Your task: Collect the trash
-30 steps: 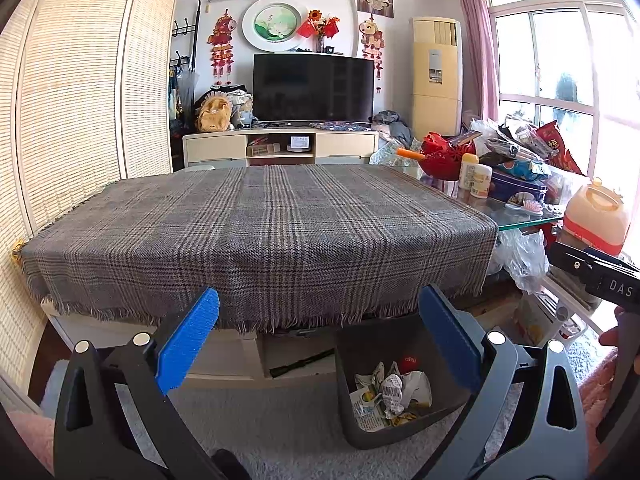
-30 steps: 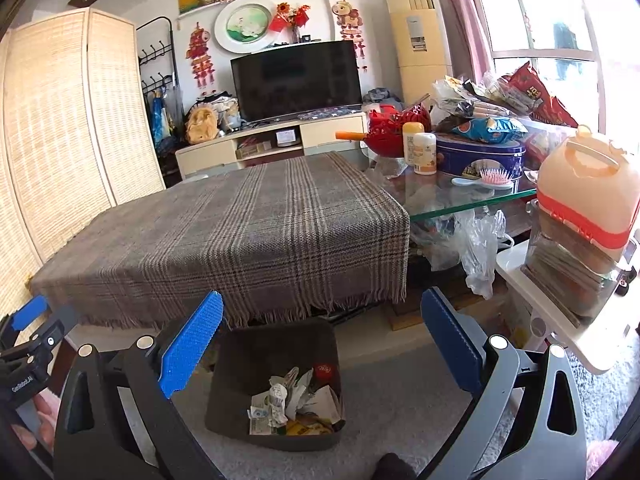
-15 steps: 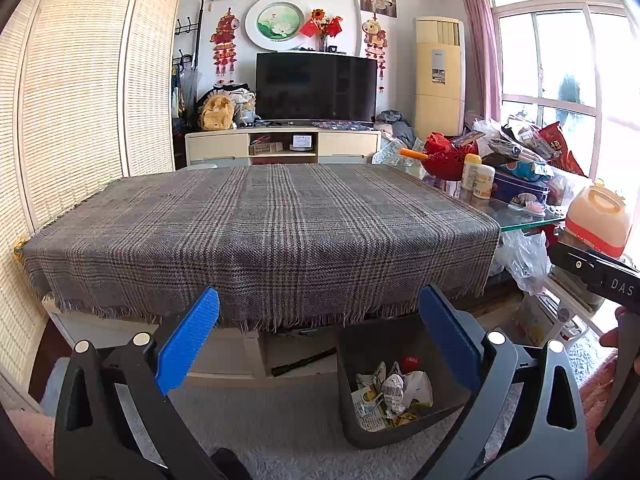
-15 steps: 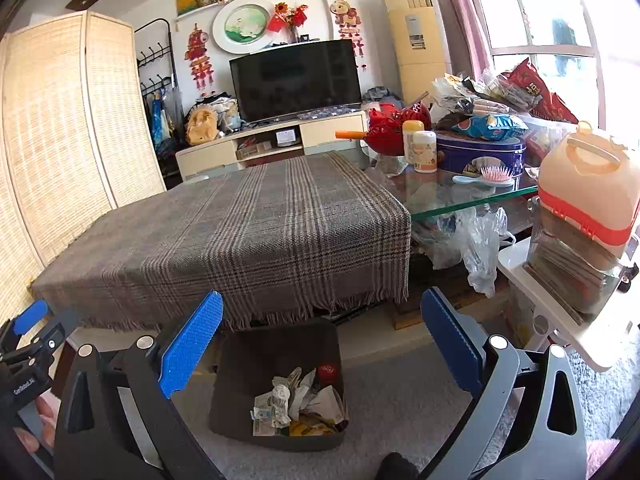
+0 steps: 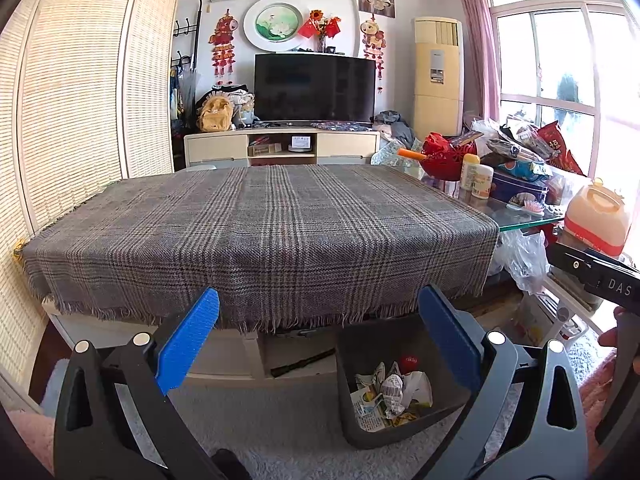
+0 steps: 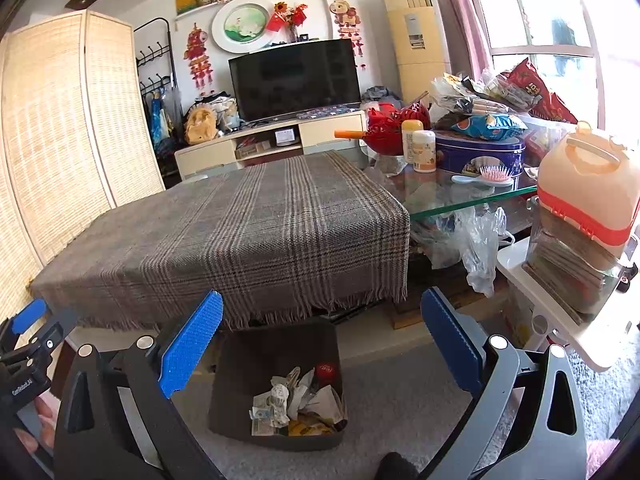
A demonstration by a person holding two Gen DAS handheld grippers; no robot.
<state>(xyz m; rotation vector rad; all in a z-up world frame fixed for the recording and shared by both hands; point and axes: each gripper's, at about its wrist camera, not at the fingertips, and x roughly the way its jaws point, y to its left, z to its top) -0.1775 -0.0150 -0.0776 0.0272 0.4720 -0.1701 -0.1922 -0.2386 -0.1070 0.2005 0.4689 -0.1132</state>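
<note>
A dark grey bin [image 5: 362,350] stands on the carpet below the table's front edge, with crumpled papers and wrappers [image 5: 394,394] and a small red ball [image 5: 409,361] inside. It also shows in the right wrist view [image 6: 276,354], holding the same trash [image 6: 298,404]. My left gripper [image 5: 318,338] is open and empty, held above the floor in front of the bin. My right gripper [image 6: 322,340] is open and empty, above the bin. The plaid tablecloth [image 5: 260,224] has nothing on it.
The glass table end [image 6: 460,196] at right carries jars, a blue tin, a hairbrush and snack bags. A white stool [image 6: 560,296] with an orange jug [image 6: 588,192] stands at far right. A plastic bag [image 6: 480,248] hangs under the glass. TV cabinet at back.
Both grippers have barely shifted; the views are nearly the same. Both stay open and empty.
</note>
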